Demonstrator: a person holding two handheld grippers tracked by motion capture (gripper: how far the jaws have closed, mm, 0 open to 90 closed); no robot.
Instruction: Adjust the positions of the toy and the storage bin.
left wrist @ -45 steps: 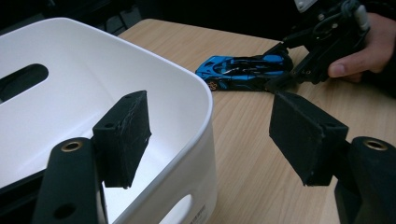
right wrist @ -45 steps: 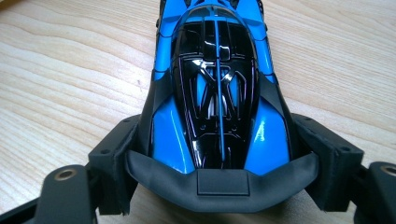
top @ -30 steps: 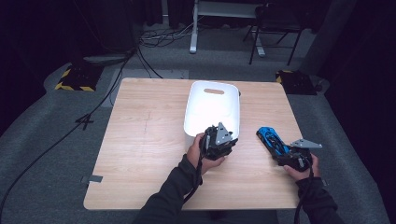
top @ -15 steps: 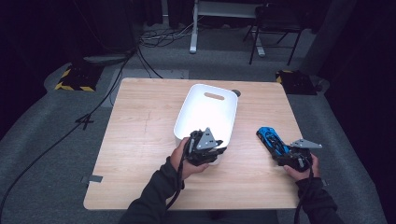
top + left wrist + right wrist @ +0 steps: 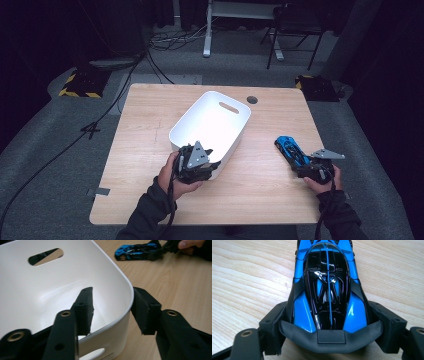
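A white plastic bin (image 5: 210,122) with handle slots lies skewed on the wooden table (image 5: 145,125). My left gripper (image 5: 207,167) straddles the bin's near corner wall (image 5: 117,290), one jaw inside and one outside. Its jaws have just been opening, and both pads now stand off the wall. A blue and black toy car (image 5: 289,149) rests on the table at the right. My right gripper (image 5: 306,167) is shut on the car's rear, the pads pressing its flanks (image 5: 327,290). In the left gripper view, the car (image 5: 135,250) and the right gripper (image 5: 160,252) lie beyond the bin.
A round cable hole (image 5: 252,99) sits in the table's far edge. Behind the table are a dark floor with cables (image 5: 165,42), a desk frame and a chair (image 5: 295,30). Bare wood lies left of the bin and between the two hands.
My left hand has moved left, swinging the bin's near end with it so the bin now lies skewed. Its jaws have parted from the wall. The right hand and car have not moved.
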